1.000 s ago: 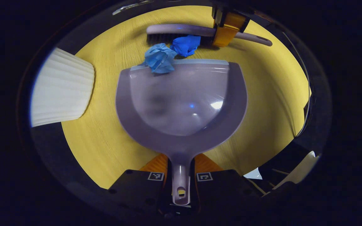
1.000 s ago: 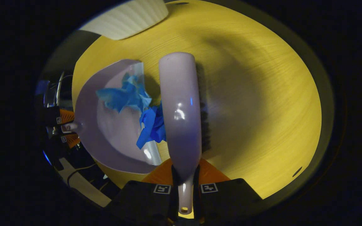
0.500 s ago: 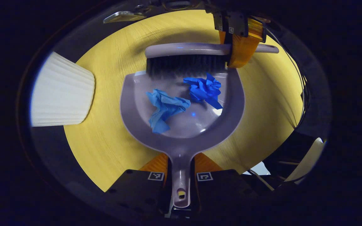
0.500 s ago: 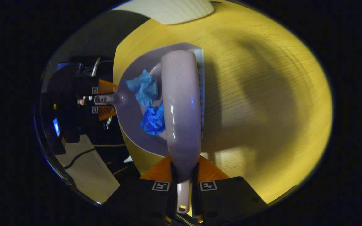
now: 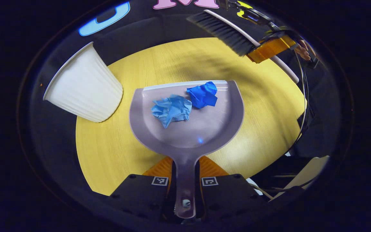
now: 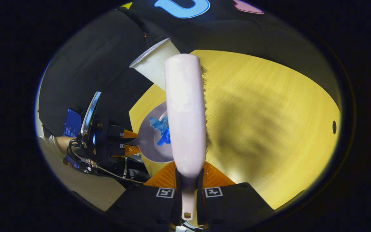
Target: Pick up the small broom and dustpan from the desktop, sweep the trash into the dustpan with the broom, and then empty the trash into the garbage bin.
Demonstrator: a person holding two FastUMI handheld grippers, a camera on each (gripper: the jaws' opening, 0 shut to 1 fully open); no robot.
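Dustpan [image 5: 185, 129], a grey plastic scoop with a pale front lip, sits over the round yellow wood-grain surface [image 5: 108, 151] with its handle clamped between the fingers of the left claw [image 5: 185, 185]. Half a second ago the small broom's bristles stood at the dustpan's lip; now the grey-handled, black-bristled broom [image 5: 227, 32] has lifted up and away, beyond the dustpan's far right corner, and is tilted in the air. Its handle is pinched in the right claw [image 6: 187, 193], whose own view looks along the pale back of the broom toward the dustpan [image 6: 151, 143] below and to its left. Two crumpled blue paper balls lie in the dustpan near its lip, touching each other: a lighter one [image 5: 172, 110] and a darker one [image 5: 202, 94]; both have shifted closer to the lip than before. One white ribbed plastic garbage bin [image 5: 84, 87] stands to the left of the dustpan at the surface's edge, and more of its rim shows than earlier. So: one dustpan, one broom, two paper balls, one bin.
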